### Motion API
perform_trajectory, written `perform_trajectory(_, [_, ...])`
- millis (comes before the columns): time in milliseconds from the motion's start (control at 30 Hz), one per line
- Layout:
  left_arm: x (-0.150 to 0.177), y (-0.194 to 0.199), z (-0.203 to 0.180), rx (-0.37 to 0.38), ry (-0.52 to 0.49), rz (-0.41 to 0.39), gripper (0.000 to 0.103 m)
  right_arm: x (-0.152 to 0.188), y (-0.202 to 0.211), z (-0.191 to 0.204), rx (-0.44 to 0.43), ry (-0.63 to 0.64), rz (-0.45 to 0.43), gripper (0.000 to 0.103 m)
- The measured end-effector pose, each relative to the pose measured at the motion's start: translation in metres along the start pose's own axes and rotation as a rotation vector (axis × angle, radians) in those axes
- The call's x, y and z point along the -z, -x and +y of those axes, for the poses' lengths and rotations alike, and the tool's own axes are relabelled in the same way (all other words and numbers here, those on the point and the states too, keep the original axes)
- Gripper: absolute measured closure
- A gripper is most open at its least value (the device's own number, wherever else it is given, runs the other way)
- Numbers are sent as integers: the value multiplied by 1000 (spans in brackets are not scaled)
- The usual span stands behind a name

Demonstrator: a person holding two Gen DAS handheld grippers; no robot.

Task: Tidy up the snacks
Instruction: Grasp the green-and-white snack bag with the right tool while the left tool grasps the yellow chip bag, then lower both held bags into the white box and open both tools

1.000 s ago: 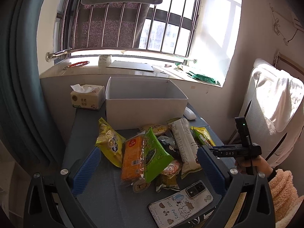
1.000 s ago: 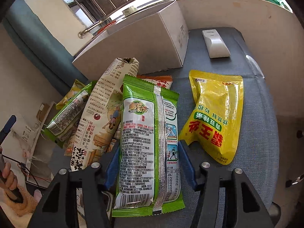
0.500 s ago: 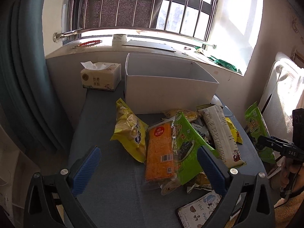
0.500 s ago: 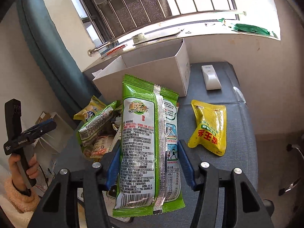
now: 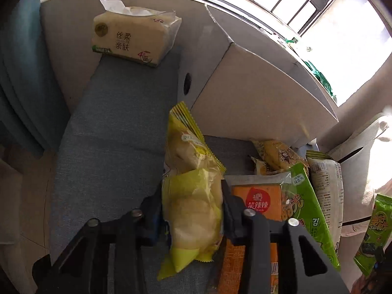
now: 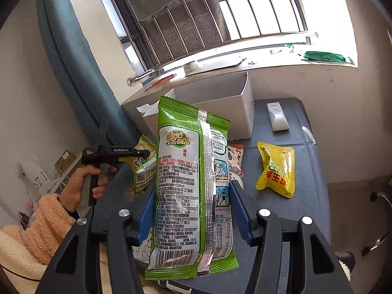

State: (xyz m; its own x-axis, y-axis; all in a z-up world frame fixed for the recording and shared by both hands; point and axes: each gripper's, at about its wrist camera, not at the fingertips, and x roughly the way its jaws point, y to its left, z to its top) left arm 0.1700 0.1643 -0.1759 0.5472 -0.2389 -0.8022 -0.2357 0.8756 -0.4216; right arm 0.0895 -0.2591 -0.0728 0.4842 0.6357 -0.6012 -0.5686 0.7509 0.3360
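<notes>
My left gripper (image 5: 192,208) is shut on a pale yellow snack bag (image 5: 191,191) lying on the grey table, just in front of the white box (image 5: 257,103). My right gripper (image 6: 191,213) is shut on a tall green seaweed pack (image 6: 186,186) and holds it upright above the table, short of the white box (image 6: 235,105). That pack also shows at the right edge of the left wrist view (image 5: 374,230). An orange pack (image 5: 257,201), a green pack (image 5: 306,210) and a white striped pack (image 5: 328,186) lie beside the left gripper.
A tissue pack (image 5: 132,39) stands at the table's back left. A yellow pouch (image 6: 276,169) and a white remote (image 6: 276,117) lie on the table's right side. The window sill runs behind the box. A chair base (image 6: 377,223) stands right of the table.
My left gripper has dropped to the table and closed on the yellow bag. My right gripper has lifted the green pack higher.
</notes>
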Motion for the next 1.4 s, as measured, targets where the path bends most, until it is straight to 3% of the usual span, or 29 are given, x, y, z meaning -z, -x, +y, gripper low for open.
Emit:
perform_trajectory(33, [2,3,0,19,4,-10,65,0,-1,0,-2,-4,0,42])
perform_trajectory(133, [11,18,-9,-38,-62,-69,66,1,-4,1,-5,-2,1,42])
perform_trajectory(367, [26,89,-39,24,-132,-267,67,-17,-14,2,-6,-27,-27,42])
perform_trajectory(533, [6,133,-72,104,-177,-409,67,-58,-37,5,13,-10,-37,42])
perform_trajectory(633, [-20,142,-92,113,-196,-450,67,-93,-56,7,31,3,-36,42])
perform_trajectory(800, [-79,127,-117,88,-191,-457,67,-160,-98,6,22,-18,-63,41])
perform_trajectory(1067, [-146,60,-134,-29,-193,-359,65,-232,-192,-16,118,-49,39,39])
perform_trajectory(1100, [-150,53,-133,-34,-199,-340,61,-236,-199,-21,121,-60,49,36])
perform_trajectory(1133, [-151,47,-133,-51,-201,-321,54,-238,-206,-26,126,-75,64,21])
perform_trajectory(1200, [-152,41,-131,-66,-203,-294,2,-241,-214,-37,155,-116,75,0])
perform_trajectory(1400, [-138,61,-125,-76,-224,-363,0,-239,-204,-46,130,-140,27,0])
